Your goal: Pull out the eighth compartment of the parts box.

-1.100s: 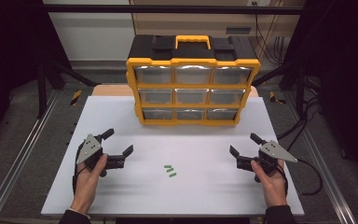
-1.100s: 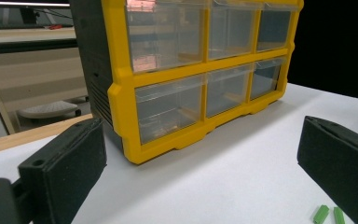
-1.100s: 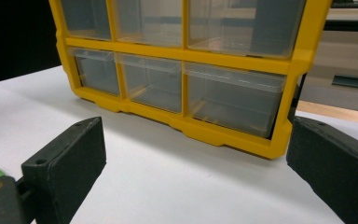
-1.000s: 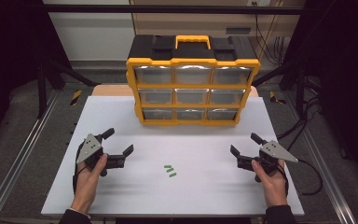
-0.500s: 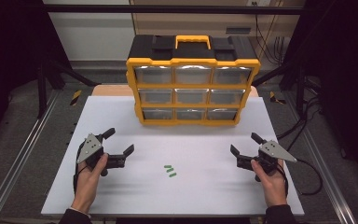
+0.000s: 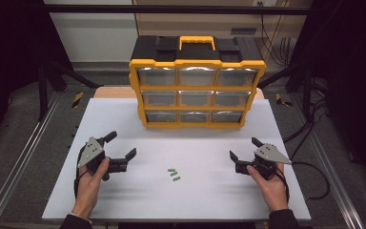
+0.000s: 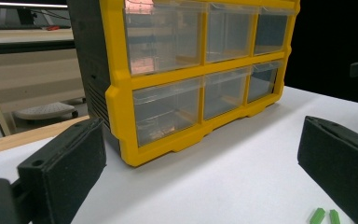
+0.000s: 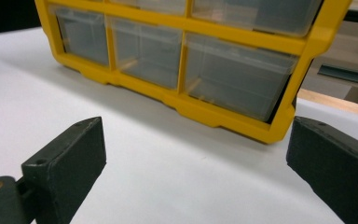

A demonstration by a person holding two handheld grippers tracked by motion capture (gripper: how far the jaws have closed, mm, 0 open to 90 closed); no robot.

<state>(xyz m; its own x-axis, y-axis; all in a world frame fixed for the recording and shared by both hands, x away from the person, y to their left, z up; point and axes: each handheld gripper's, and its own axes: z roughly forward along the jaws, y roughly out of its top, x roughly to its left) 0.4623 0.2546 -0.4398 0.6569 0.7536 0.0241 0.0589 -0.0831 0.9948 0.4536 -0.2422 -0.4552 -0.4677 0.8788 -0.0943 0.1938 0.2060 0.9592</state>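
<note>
Nothing is really changing over the last second — both hands are staying parked on the white table [image 6: 124, 124]. The left gripper [image 6: 122, 151] and right gripper [image 6: 242, 148] are sitting wide open, empty, while the green pieces [image 6: 173, 174] are lying untouched between them (drawer cabinet [image 6: 198, 86] shut) — work hasn't started.

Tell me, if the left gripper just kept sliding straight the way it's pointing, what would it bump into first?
Probably the yellow drawer cabinet. The left gripper has its jaws wide apart, and the cabinet's lower drawers fill the gap ahead over bare white table. The green pieces lie off to the side, likely missed.
</note>
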